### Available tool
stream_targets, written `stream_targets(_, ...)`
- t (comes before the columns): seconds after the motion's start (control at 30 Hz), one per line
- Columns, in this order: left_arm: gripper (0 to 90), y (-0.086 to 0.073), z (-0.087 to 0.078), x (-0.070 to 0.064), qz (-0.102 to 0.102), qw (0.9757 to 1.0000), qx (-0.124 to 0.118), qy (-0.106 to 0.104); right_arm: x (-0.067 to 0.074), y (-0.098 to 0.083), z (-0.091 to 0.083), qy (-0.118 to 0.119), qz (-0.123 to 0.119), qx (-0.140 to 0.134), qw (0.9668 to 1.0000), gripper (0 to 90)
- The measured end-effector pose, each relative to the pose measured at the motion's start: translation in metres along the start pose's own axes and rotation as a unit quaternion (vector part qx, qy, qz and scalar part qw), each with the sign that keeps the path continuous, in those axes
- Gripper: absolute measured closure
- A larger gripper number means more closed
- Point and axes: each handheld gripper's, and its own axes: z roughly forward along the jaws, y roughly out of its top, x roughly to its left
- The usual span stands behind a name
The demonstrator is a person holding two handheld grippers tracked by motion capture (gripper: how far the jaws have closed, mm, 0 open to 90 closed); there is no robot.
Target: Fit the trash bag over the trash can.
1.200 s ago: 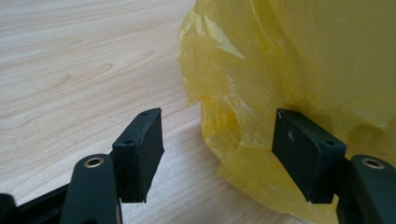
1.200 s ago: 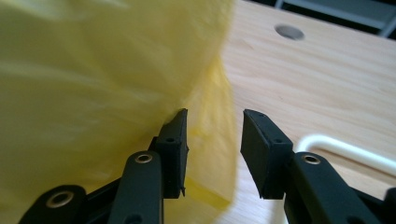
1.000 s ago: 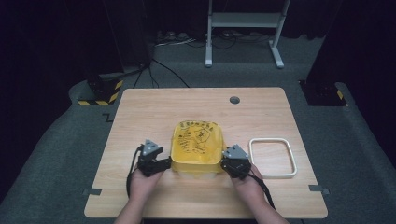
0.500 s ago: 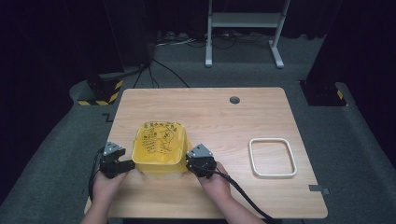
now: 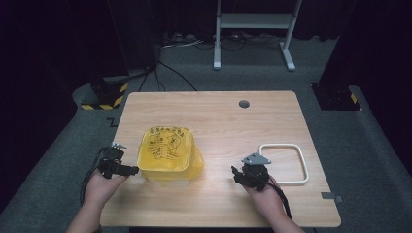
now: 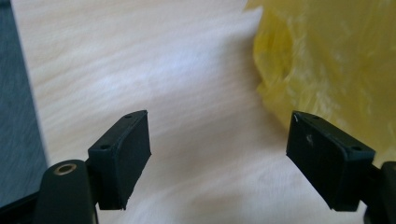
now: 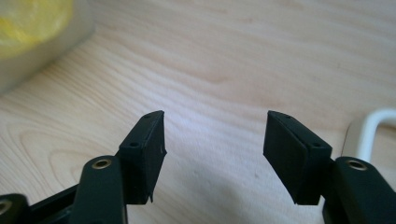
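bag-lined bin [image 5: 167,153] sits at nine o'clock on the table [image 5: 233,121]. left gripper [image 5: 127,169] and right gripper [image 5: 237,175] both just opening, jaws spread, empty. liner looks thin, slippery, crinkly; pinch the rim.

You have a small box-shaped bin lined with a yellow bag [image 5: 166,153] standing upright on the near left part of the table, its open mouth facing up. The bag is thin, crinkled plastic with dark print on the face stretched across the top, and its loose skirt drapes down over the sides, bulging out to the right and toward the near edge. In your left gripper view the wrinkled yellow film sits at the upper right.
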Motion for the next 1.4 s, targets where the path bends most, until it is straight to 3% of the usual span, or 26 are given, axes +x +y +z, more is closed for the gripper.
stream_targets(0.13,21.5,0.010,-0.014,0.002,-0.019,0.9977,0.064,-0.002,-0.001,-0.002,0.008,0.011,-0.010,0.025,0.9996,34.1)
stream_targets(0.2,21.5,0.016,-0.021,0.001,-0.024,0.9951,0.096,-0.001,-0.002,-0.002,0.010,0.020,0.001,0.028,0.9994,33.9)
stream_targets(0.27,21.5,0.021,-0.026,0.001,-0.039,0.9917,0.122,0.003,-0.001,-0.003,0.013,0.017,-0.012,0.031,0.9993,33.5)
stream_targets(0.37,22.3,0.027,-0.033,0.000,-0.065,0.9861,0.152,0.016,-0.004,-0.007,0.017,0.022,-0.007,0.042,0.9988,33.5)
stream_targets(0.43,24.7,0.031,-0.038,-0.002,-0.077,0.9834,0.163,0.016,-0.003,-0.009,0.018,0.024,-0.008,0.047,0.9986,33.5)
stream_targets(0.47,24.7,0.031,-0.038,-0.002,-0.077,0.9834,0.163,0.016,-0.001,-0.009,0.018,0.029,-0.011,0.048,0.9984,33.5)
stream_targets(0.5,25.0,0.035,-0.043,-0.005,-0.084,0.9804,0.177,0.019,0.001,-0.010,0.019,0.032,-0.015,0.049,0.9982,33.5)
stream_targets(0.57,27.0,0.040,-0.049,-0.009,-0.096,0.9786,0.182,0.015,0.005,-0.010,0.019,0.038,-0.022,0.050,0.9978,33.5)
stream_targets(0.73,30.1,0.052,-0.061,-0.021,-0.088,0.9781,0.186,0.027,0.012,-0.010,0.020,0.045,-0.034,0.051,0.9971,33.5)
stream_targets(0.87,32.0,0.069,-0.077,-0.040,-0.075,0.9812,0.175,0.028,0.013,-0.010,0.020,0.048,-0.033,0.052,0.9969,33.5)
stream_targets(0.93,35.1,0.074,-0.082,-0.048,-0.062,0.9818,0.175,0.041,0.012,-0.010,0.021,0.048,-0.030,0.052,0.9970,33.5)
stream_targets(1.03,35.4,0.079,-0.087,-0.055,-0.060,0.9830,0.171,0.032,0.011,-0.010,0.022,0.050,-0.026,0.050,0.9972,33.5)
stream_targets(1.33,37.6,0.093,-0.100,-0.066,-0.052,0.9860,0.155,0.034,0.011,-0.010,0.022,0.051,-0.026,0.050,0.9971,33.7)
stream_targets(1.4,38.3,0.096,-0.099,-0.073,-0.049,0.9870,0.151,0.025,0.011,-0.010,0.022,0.052,-0.027,0.050,0.9970,33.7)
